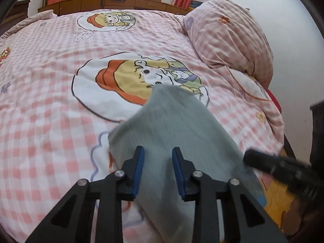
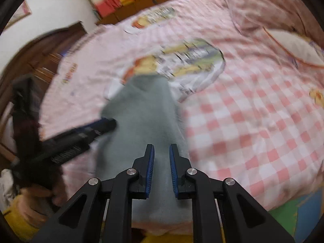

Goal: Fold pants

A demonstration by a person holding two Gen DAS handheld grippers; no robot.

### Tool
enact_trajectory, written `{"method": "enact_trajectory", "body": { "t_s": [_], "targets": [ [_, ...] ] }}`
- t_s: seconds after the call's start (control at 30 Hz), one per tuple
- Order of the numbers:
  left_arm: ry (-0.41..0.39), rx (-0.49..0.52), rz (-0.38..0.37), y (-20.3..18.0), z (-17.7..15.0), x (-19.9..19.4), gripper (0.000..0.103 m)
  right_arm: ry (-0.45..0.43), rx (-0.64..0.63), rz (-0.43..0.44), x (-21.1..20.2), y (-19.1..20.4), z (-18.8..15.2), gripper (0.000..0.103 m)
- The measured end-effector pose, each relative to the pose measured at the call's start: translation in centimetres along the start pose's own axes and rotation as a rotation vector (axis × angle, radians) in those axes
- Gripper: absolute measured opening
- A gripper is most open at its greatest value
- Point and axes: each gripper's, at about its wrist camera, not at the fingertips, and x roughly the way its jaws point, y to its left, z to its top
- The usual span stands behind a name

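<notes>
Grey-green pants (image 1: 174, 133) lie in a long narrow strip on the pink checked bed cover, running away from me; they also show in the right wrist view (image 2: 145, 121). My left gripper (image 1: 158, 151) is open and empty, its blue pads hovering over the near part of the pants. My right gripper (image 2: 161, 148) is open and empty above the near end of the pants. The right gripper shows at the right of the left view (image 1: 263, 162), and the left gripper shows at the left of the right view (image 2: 93, 129). Both views are blurred by motion.
The bed cover (image 1: 50, 111) has cartoon prints. A large pink checked pillow (image 1: 228, 44) lies at the far right. A wooden cabinet (image 1: 121, 4) with curtains and a window stands beyond the bed. A wooden headboard (image 2: 40, 56) is on the left.
</notes>
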Motion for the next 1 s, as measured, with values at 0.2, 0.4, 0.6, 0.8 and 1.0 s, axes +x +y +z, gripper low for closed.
{"method": "enact_trajectory", "body": {
  "t_s": [0.2,0.4,0.6,0.8,1.0],
  "targets": [
    [0.036,0.015,0.017,0.6,0.0,2.7,0.029,-0.007,0.038,0.043,0.0,-1.6,0.1,0.0],
    [0.042,0.012,0.008,-0.1,-0.5,1.1,0.034,-0.038,-0.062,0.034,-3.5,0.8,-0.7,0.015],
    [0.067,-0.082,-0.075,-0.3,-2.9,-2.5,0.048,0.029,-0.089,-0.006,-2.8,0.4,-3.1,0.015],
    [0.142,-0.088,-0.059,-1.1,-6.1,-2.3,0.054,0.066,0.007,0.038,-1.6,-1.6,-4.2,0.016],
    [0.171,-0.131,-0.078,-0.8,-7.4,-1.4,0.057,0.053,0.069,0.083,-1.3,-2.3,-4.5,0.02]
  ]
}}
